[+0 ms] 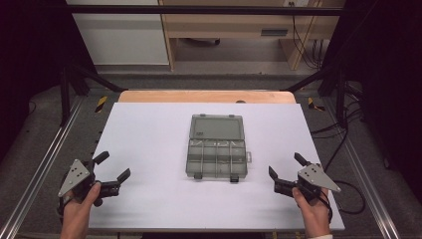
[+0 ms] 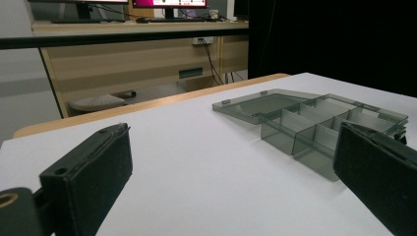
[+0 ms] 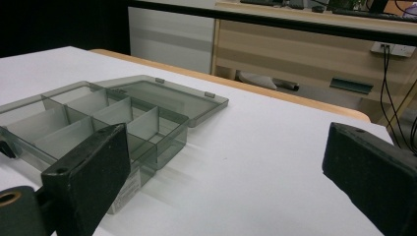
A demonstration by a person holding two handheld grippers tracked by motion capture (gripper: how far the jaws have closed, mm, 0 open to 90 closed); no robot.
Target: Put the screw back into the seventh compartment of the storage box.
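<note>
1. At the centre of the high view, a smoky grey compartment box (image 1: 217, 158) lies on the white counter (image 1: 149, 149), its lid (image 1: 216, 126) swung flat open toward the top of the frame.
2. Dividers split the tray of the box into several small cells; I cannot tell whether anything lies in them.
3. Two dark latches sit on the box's lower edge in the high view.
4. At the lower left of the high view, the left gripper (image 1: 115, 168) rests in a hand (image 1: 79, 211), jaws spread wide and holding nothing, well apart from the box.
5. At the lower right of the high view, the right gripper (image 1: 285, 166) sits in the other hand (image 1: 313, 211), likewise released with its jaws apart and holding nothing, and well clear of the box.
6. From the left gripper view, the box (image 2: 319, 128) appears at the right of the frame, partly behind the right-hand jaw.
7. From the right gripper view, the box (image 3: 98, 118) lies at the left of the frame, beyond the left-hand jaw.
</note>
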